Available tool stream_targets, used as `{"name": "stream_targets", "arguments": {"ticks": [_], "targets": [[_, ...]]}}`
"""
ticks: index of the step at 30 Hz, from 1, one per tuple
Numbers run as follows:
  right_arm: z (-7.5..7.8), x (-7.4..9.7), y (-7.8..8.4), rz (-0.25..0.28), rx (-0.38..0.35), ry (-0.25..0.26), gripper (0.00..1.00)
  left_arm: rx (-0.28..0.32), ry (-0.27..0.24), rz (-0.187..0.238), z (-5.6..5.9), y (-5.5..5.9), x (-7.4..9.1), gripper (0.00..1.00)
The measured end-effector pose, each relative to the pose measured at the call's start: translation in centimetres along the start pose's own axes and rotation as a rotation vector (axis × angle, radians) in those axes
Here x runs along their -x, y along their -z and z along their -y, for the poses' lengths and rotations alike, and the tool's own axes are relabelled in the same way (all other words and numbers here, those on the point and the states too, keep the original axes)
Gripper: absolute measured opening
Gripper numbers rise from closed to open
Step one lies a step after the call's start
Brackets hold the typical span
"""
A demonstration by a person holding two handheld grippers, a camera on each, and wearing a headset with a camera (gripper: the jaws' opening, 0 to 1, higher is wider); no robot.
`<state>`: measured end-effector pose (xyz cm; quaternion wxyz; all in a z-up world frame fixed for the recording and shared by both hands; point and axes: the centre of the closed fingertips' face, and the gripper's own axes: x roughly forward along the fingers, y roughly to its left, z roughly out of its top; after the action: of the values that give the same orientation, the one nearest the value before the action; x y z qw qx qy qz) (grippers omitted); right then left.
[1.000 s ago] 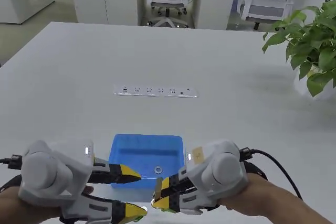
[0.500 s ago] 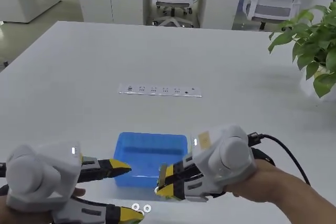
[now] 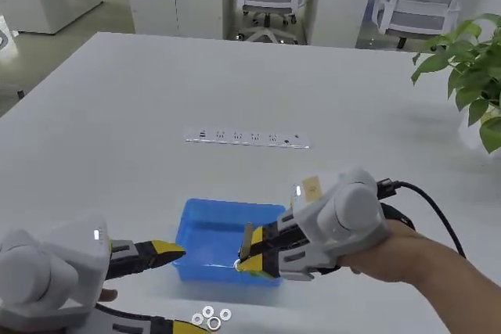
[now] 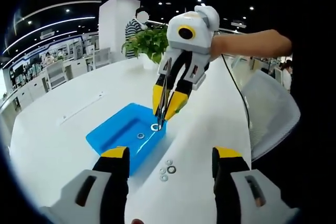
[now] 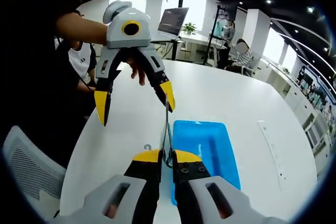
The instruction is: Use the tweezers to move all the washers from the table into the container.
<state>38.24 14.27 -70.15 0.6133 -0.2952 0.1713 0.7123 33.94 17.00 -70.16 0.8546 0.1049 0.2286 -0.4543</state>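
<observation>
My right gripper [image 3: 252,254] is shut on the tweezers [image 3: 247,238], over the front edge of the blue container [image 3: 205,224]. In the left gripper view the tweezers [image 4: 163,95] pinch one washer [image 4: 156,127] at their tips, just above the container's [image 4: 113,129] rim. Another washer [image 4: 140,136] lies inside. A few washers [image 3: 210,317] sit on the table in front of the container, also seen as a small cluster [image 4: 167,170]. My left gripper [image 4: 170,156] is open and holds nothing, low at the left [image 3: 178,287].
A strip of power sockets [image 3: 247,138] is set into the white table [image 3: 117,115] beyond the container. A potted plant [image 3: 470,76] stands at the right edge. Office chairs and cabinets lie past the far edge.
My right gripper has risen from the table in front of the container to over its front edge, tweezers in it. My left gripper has drawn back to the left. The head camera shifted.
</observation>
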Motion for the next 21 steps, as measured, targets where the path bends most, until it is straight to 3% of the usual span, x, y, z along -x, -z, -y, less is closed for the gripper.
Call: {"name": "stream_targets", "arguments": {"ticks": [21], "targets": [[3.2, -2.4, 1.0, 0.004, 0.026, 0.025, 0.09, 0.034, -0.062, 0.013, 0.1, 0.2, 1.1, 0.8]]}}
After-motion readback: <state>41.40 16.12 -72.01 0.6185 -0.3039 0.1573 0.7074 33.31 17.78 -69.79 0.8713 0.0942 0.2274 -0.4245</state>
